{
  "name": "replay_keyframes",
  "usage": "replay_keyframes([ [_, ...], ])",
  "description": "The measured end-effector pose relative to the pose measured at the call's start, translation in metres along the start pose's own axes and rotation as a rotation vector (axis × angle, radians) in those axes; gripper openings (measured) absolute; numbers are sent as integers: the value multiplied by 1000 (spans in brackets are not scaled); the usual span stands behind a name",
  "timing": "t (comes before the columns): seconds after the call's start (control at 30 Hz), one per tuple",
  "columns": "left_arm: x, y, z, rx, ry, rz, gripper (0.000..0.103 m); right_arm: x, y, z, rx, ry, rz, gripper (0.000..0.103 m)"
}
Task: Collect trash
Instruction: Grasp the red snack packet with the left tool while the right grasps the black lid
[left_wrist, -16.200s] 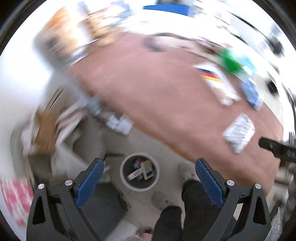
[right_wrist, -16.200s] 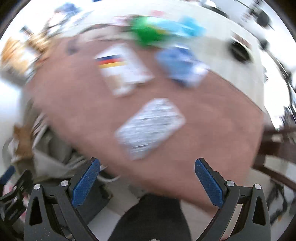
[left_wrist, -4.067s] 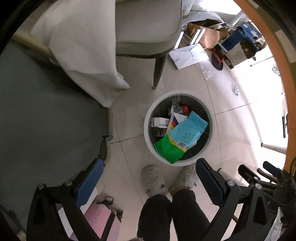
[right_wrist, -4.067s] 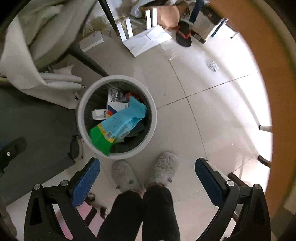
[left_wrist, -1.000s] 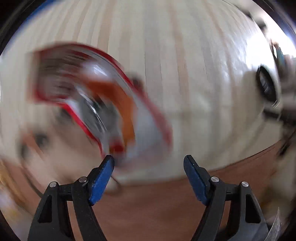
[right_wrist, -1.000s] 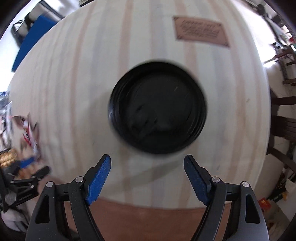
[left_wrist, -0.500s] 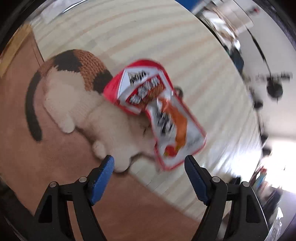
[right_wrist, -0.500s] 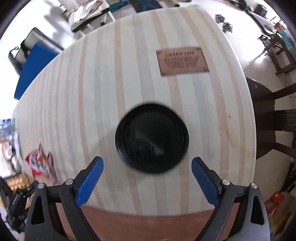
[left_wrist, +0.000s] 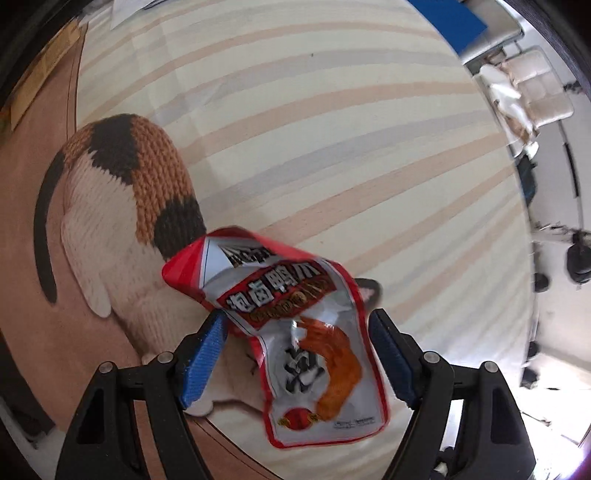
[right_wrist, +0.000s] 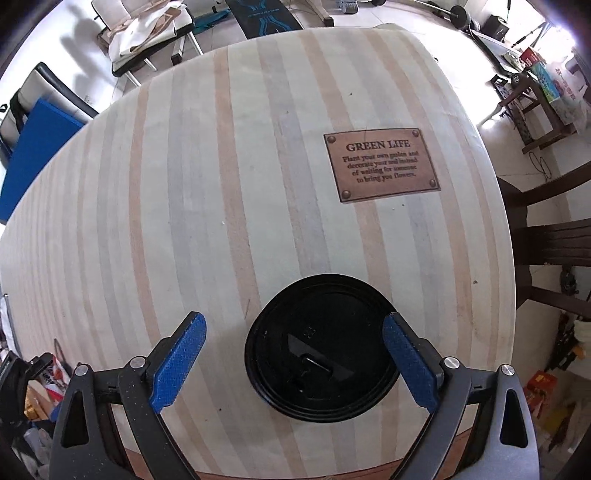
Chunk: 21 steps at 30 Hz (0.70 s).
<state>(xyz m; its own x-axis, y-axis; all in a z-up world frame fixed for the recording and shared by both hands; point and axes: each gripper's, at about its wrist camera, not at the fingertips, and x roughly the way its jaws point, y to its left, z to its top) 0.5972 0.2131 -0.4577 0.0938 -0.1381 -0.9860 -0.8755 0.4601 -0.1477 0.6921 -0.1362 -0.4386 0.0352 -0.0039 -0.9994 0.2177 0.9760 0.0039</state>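
A red and silver snack wrapper lies crumpled on the striped table cover, partly over a knitted cat figure. My left gripper is open, its blue pads on either side of the wrapper's middle. In the right wrist view a black round cup lid sits on the striped cover. My right gripper is open with the lid between its pads. The wrapper also shows small at the far left edge of the right wrist view.
The striped cover carries a brown "GREEN LIFE" plaque. Bare brown table lies left of the cat. Dark wooden chairs stand at the right. A blue mat and folding chairs lie beyond the table.
Both grippers have moved closer to their items. The wrapper now sits between the left pads, and the black lid sits lower and larger between the right pads.
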Motion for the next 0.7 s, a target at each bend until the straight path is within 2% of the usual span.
replay_keyframes([
  [0.1,5,-18,1,107,-26,53,76,9,4,6,-5,11,-16,98],
  [0.17,9,-38,-8,241,-58,93,75,14,5,7,-5,11,-15,98],
  [0.23,12,-58,-27,428,-81,129,74,13,0,5,-12,4,-11,97],
  [0.33,19,-73,-62,655,-82,176,74,12,-10,0,-26,-10,-18,81],
  [0.4,22,-72,-83,726,-82,195,74,9,-18,-7,-50,-22,-21,75],
  [0.47,24,-71,-89,727,-64,177,74,8,-21,-11,-74,-14,-7,75],
  [0.6,27,-62,-89,664,-43,131,75,5,-32,-23,-111,-19,11,73],
  [0.63,27,-60,-88,649,-44,126,75,3,-35,-25,-121,-32,9,61],
  [0.67,26,-58,-86,638,-44,127,74,2,-37,-26,-119,-51,-7,43],
  [0.7,24,-53,-86,630,-47,128,71,0,-42,-27,-110,-54,1,36],
])
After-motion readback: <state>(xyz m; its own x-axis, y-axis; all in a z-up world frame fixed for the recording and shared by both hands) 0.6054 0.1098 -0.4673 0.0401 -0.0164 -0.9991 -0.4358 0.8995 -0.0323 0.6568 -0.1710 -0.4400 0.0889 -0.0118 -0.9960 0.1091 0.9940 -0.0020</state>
